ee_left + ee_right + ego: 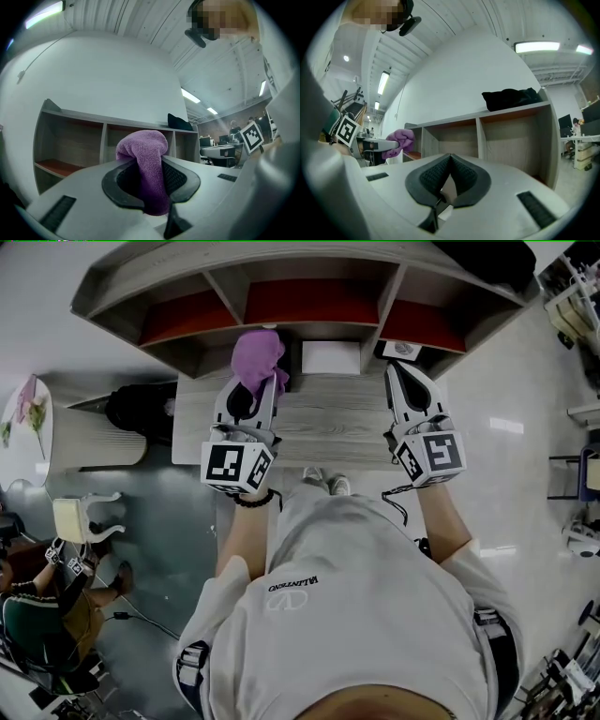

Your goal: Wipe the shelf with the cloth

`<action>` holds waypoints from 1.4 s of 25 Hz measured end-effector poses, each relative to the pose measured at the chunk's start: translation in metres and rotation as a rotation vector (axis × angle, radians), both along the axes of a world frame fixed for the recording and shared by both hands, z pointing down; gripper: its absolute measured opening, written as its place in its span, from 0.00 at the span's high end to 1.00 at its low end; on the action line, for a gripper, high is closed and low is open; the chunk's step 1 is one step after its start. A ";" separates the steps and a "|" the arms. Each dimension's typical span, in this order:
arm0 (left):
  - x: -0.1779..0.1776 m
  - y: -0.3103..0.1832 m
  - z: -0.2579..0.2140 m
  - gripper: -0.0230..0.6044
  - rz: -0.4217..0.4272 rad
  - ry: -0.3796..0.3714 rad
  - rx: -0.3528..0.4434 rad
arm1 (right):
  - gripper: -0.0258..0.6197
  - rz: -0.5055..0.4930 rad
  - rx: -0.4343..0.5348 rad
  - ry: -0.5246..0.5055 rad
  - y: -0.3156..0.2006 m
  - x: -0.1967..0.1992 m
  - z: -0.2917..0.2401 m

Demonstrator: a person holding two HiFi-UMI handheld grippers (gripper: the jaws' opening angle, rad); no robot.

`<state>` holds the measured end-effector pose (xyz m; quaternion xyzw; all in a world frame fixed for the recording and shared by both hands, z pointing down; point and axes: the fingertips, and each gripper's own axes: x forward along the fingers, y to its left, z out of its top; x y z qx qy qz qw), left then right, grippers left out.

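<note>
1. we hold the left gripper (149,161) with its jaws clamped on the purple cloth (146,159); the pads press it from both sides.
2. the cloth is bunched into a lump. its long axis runs along the jaws, with the rounded end past the jaw tips and pointing toward the shelf (281,263), and the thinner end tucked down between the pads.
3. from the head view, the cloth sits in front of the left part of the shelf's middle compartment, above the far edge of the wooden table (328,418). we cannot tell whether it touches the shelf.
4. the right gripper (450,157) has its jaws together with nothing between them. it points toward the right compartment and is well apart from the cloth.
5. a white box (330,357) lies between the two grippers at the foot of the shelf.
6. a black bag (511,99) rests on top of the shelf, toward its right end.
</note>
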<state>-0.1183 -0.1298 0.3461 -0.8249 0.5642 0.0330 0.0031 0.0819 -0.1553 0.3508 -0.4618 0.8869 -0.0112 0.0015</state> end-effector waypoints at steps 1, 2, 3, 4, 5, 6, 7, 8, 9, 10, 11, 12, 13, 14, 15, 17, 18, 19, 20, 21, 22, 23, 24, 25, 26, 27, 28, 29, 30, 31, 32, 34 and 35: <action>-0.001 -0.005 0.000 0.83 0.003 0.001 0.000 | 0.96 0.000 -0.001 0.002 -0.004 -0.003 0.000; -0.003 -0.010 0.000 0.83 0.005 0.003 0.000 | 0.96 0.000 -0.003 0.005 -0.007 -0.007 -0.001; -0.005 -0.015 0.000 0.83 0.005 0.005 0.000 | 0.96 -0.002 -0.004 0.007 -0.011 -0.011 -0.001; -0.007 -0.020 0.001 0.83 0.005 0.009 0.000 | 0.96 -0.004 -0.004 0.008 -0.015 -0.015 -0.001; -0.009 -0.025 0.002 0.83 0.005 0.013 -0.002 | 0.96 -0.006 -0.004 0.010 -0.019 -0.019 -0.001; -0.011 -0.030 0.002 0.83 0.005 0.016 -0.004 | 0.96 -0.007 -0.003 0.010 -0.022 -0.024 -0.002; -0.014 -0.035 0.003 0.83 0.005 0.016 -0.006 | 0.96 -0.010 -0.002 0.010 -0.026 -0.029 -0.002; -0.016 -0.040 0.004 0.83 0.003 0.016 -0.008 | 0.96 -0.013 -0.002 0.009 -0.030 -0.034 -0.002; -0.018 -0.045 0.005 0.83 0.002 0.017 -0.010 | 0.96 -0.017 -0.002 0.009 -0.034 -0.038 -0.002; -0.018 -0.050 0.006 0.83 0.001 0.018 -0.013 | 0.96 -0.020 -0.002 0.011 -0.038 -0.041 -0.002; -0.019 -0.055 0.008 0.83 0.002 0.020 -0.016 | 0.96 -0.022 -0.002 0.013 -0.042 -0.044 -0.002; -0.018 -0.059 0.010 0.83 0.002 0.021 -0.020 | 0.96 -0.025 -0.003 0.017 -0.045 -0.046 -0.001; -0.018 -0.064 0.012 0.83 0.003 0.023 -0.023 | 0.96 -0.027 -0.005 0.019 -0.049 -0.047 0.000; -0.017 -0.068 0.014 0.83 0.004 0.024 -0.026 | 0.96 -0.028 -0.007 0.019 -0.053 -0.048 0.001; -0.017 -0.073 0.016 0.83 0.004 0.026 -0.028 | 0.96 -0.028 -0.009 0.020 -0.057 -0.049 0.002; -0.017 -0.082 0.018 0.83 0.005 0.027 -0.031 | 0.96 -0.030 -0.012 0.026 -0.065 -0.052 0.004; -0.018 -0.088 0.019 0.83 0.005 0.026 -0.032 | 0.96 -0.030 -0.014 0.028 -0.070 -0.055 0.005; -0.019 -0.094 0.020 0.83 0.005 0.025 -0.033 | 0.96 -0.031 -0.016 0.028 -0.074 -0.057 0.005; -0.021 -0.100 0.022 0.83 0.003 0.024 -0.036 | 0.96 -0.031 -0.018 0.027 -0.079 -0.060 0.006; -0.022 -0.106 0.023 0.83 0.000 0.022 -0.038 | 0.96 -0.031 -0.020 0.027 -0.083 -0.061 0.007; -0.022 -0.112 0.025 0.83 -0.004 0.018 -0.041 | 0.96 -0.030 -0.023 0.027 -0.087 -0.063 0.007; -0.023 -0.117 0.027 0.83 -0.011 0.013 -0.045 | 0.96 -0.030 -0.026 0.027 -0.090 -0.064 0.009; -0.024 -0.121 0.030 0.83 -0.017 0.008 -0.048 | 0.96 -0.029 -0.030 0.027 -0.092 -0.065 0.010; -0.024 -0.126 0.032 0.83 -0.022 0.004 -0.050 | 0.96 -0.028 -0.034 0.028 -0.094 -0.066 0.012; -0.025 -0.131 0.035 0.83 -0.025 0.002 -0.053 | 0.96 -0.026 -0.038 0.030 -0.096 -0.066 0.014; -0.025 -0.135 0.037 0.83 -0.027 0.000 -0.055 | 0.96 -0.024 -0.042 0.031 -0.099 -0.067 0.016; -0.025 -0.140 0.039 0.83 -0.028 -0.001 -0.058 | 0.96 -0.022 -0.045 0.033 -0.103 -0.068 0.017; -0.025 -0.145 0.040 0.83 -0.028 -0.004 -0.060 | 0.96 -0.020 -0.049 0.034 -0.106 -0.068 0.019; -0.025 -0.149 0.042 0.83 -0.029 -0.008 -0.062 | 0.96 -0.019 -0.053 0.036 -0.110 -0.069 0.020; -0.025 -0.153 0.044 0.83 -0.028 -0.010 -0.064 | 0.96 -0.017 -0.057 0.037 -0.113 -0.071 0.022; -0.026 -0.156 0.046 0.83 -0.028 -0.011 -0.067 | 0.96 -0.015 -0.061 0.038 -0.116 -0.072 0.023; -0.030 -0.163 0.050 0.83 -0.031 -0.010 -0.075 | 0.96 -0.010 -0.066 0.036 -0.123 -0.076 0.026; -0.032 -0.166 0.052 0.83 -0.035 -0.010 -0.079 | 0.96 -0.008 -0.067 0.035 -0.126 -0.078 0.026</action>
